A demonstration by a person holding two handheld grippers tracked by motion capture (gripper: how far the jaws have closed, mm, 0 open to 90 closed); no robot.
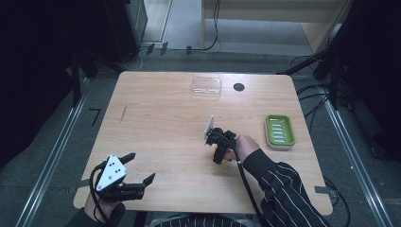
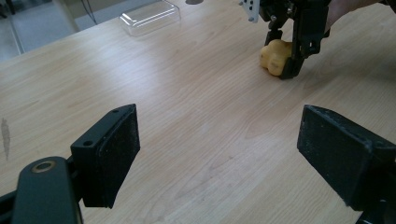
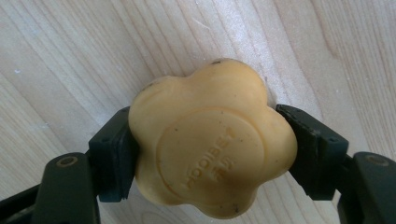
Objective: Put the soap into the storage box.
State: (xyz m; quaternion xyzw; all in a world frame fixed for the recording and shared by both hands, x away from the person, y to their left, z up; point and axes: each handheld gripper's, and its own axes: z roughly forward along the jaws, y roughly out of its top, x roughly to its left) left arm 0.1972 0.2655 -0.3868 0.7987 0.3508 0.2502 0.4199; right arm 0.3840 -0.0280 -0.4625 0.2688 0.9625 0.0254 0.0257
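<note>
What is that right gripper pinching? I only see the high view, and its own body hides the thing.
Observer: A yellow flower-shaped soap, squeezed between both jaws of the right gripper.
Operator: Is it lifted?
Observer: Not that I can tell; in the left gripper view the soap sits low against the table.
Operator: And the left gripper?
Observer: The left gripper has its jaws wide apart, with bare wood between.
</note>
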